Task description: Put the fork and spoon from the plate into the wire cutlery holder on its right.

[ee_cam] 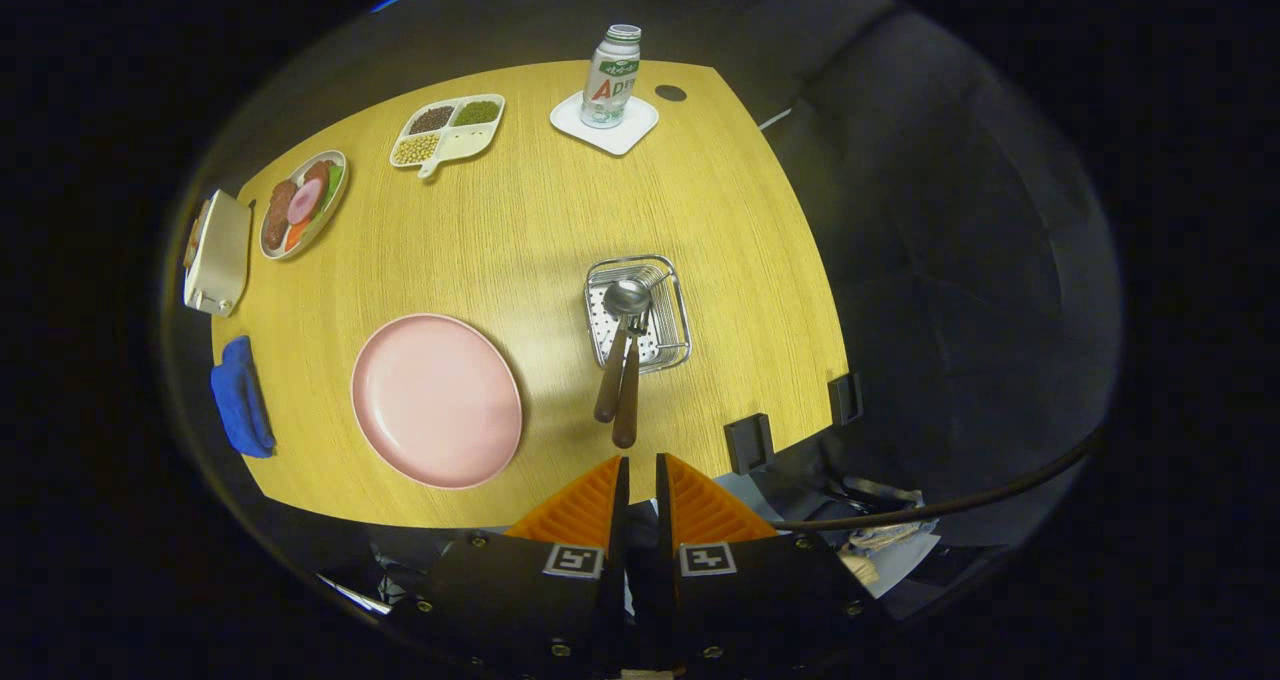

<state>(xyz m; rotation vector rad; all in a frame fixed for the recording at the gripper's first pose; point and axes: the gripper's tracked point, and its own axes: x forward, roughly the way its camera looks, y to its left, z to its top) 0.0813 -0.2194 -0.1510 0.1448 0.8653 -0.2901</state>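
Observation:
The pink plate [436, 400] lies bare on the wooden table [560, 210], left of and ahead of my fingers. To its right stands the wire cutlery holder [638, 312]. The spoon [622, 332] and the fork [632, 385] lean in it, heads inside the basket and brown handles sticking out toward me over its near rim. My gripper [641, 472] is held high above the table's near edge, just short of the handle ends. Its fingers are close together with nothing between them.
A bottle [611, 75] stands on a white coaster at the far side. A divided tray of beans [448, 130], a plate of food [303, 204], a white box [218, 252] and a blue cloth [241, 396] line the left. Two dark clamps [750, 442] grip the near-right edge.

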